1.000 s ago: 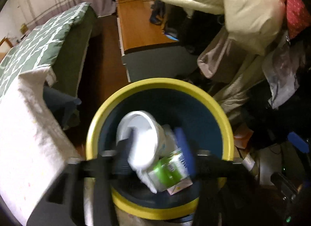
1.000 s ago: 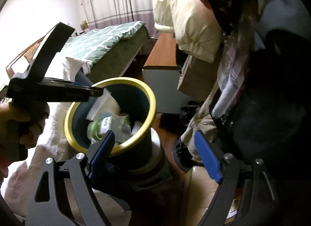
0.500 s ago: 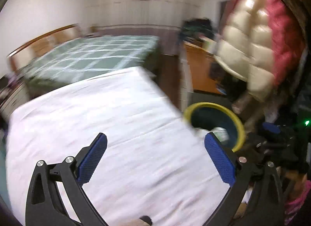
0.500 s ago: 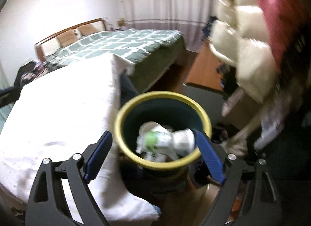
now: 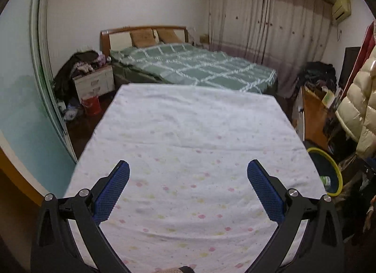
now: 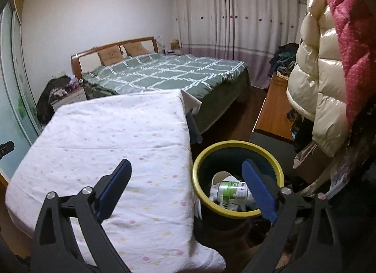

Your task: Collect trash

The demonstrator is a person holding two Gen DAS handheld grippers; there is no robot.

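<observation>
Clearly the drop-off step is finished, since nothing hangs in either tool and the trash sits in the bin. Largest in both views is the white cloth with faint pastel dots point(image 5: 192, 155) spread over the worktop, and it lies bare of litter as far as these pictures show; behind it stands the bed with the green checked quilt point(image 6: 164, 73). Just beside the worktop's right-hand edge, on the dark wooden floor, stands the round dark-blue waste bin with a yellow rim point(image 6: 237, 146), seen only as a sliver in the left wrist view. Inside it rest a green-and-white labelled container point(image 6: 231, 189) lying on its side and a crumpled white cup or paper piece point(image 6: 219, 176), touching each other near the bottom. The left gripper point(image 5: 188, 190) hovers over the cloth with its blue pads spread wide apart and empty, its jaws having just been opening. The right gripper point(image 6: 185, 186) straddles the cloth's edge and the bin's mouth, its jaws likewise just opened further, nothing between them. My judgement is that the next move calls for scanning the worktop and floor for any remaining litter; none is plainly visible.
</observation>
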